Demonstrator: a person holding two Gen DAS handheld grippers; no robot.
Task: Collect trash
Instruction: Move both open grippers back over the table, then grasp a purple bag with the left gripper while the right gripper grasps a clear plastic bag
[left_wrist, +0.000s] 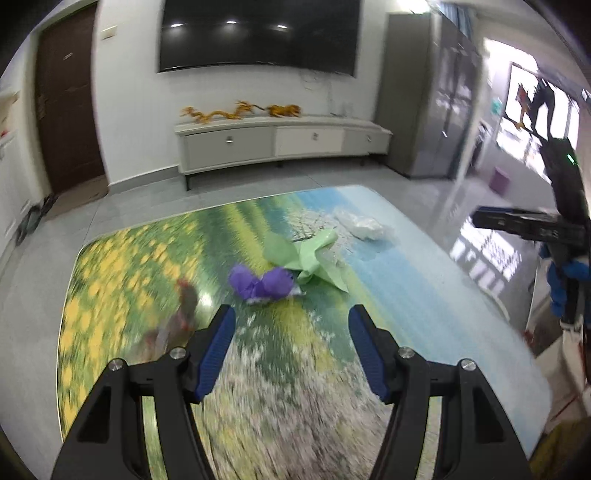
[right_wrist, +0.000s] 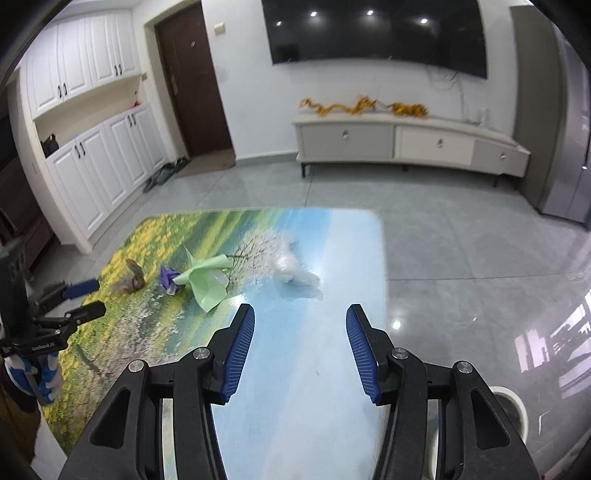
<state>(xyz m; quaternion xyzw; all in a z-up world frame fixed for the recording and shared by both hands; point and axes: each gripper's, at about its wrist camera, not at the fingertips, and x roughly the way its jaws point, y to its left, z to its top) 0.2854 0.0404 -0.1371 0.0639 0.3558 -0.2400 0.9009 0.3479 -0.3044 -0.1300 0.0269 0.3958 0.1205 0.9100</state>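
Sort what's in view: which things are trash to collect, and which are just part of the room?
Trash on the table:
- purple paper wad
- green paper sheet
- clear plastic wrap
- brown wrapper

Just there:
- TV
- TV cabinet
- gold dragon ornament
- shoes by the door
- white bin, possibly where trash goes

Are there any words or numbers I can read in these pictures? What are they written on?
No text here can be read for certain.
Black mounting block of the left gripper, seen in the right wrist view: small white lettering, too small to read.
Black bar on the right gripper, seen in the left wrist view: faint markings, too blurred to read.
Flower-field printed table top: only a picture, no words.
Dark wall screen: blank.
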